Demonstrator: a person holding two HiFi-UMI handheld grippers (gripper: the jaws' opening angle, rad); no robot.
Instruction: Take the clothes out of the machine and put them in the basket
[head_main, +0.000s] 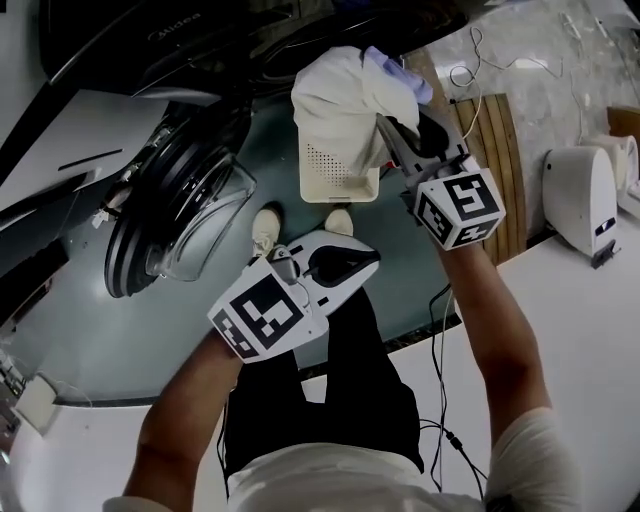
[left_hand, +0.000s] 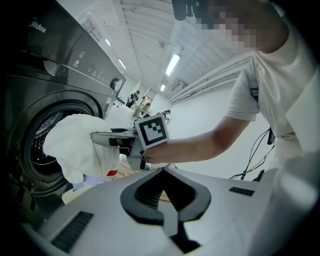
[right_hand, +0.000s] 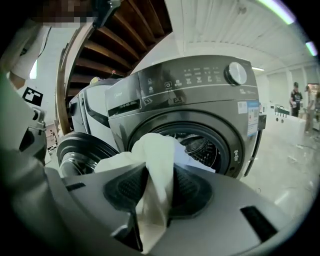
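One white garment (head_main: 340, 95) pinched in right tool (head_main: 398, 138), hanging over basket (head_main: 335, 182) — left tool (head_main: 345, 265) jaws together, nothing between — machine door (head_main: 170, 225) open.

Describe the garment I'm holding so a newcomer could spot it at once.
Start at the dark front-loading washing machine with its door swung open; a cream perforated basket stands beside that door. Bunched over the basket is the white garment, pinched in the right gripper. A pale purple cloth peeks out behind it, but only the white one is gripped.
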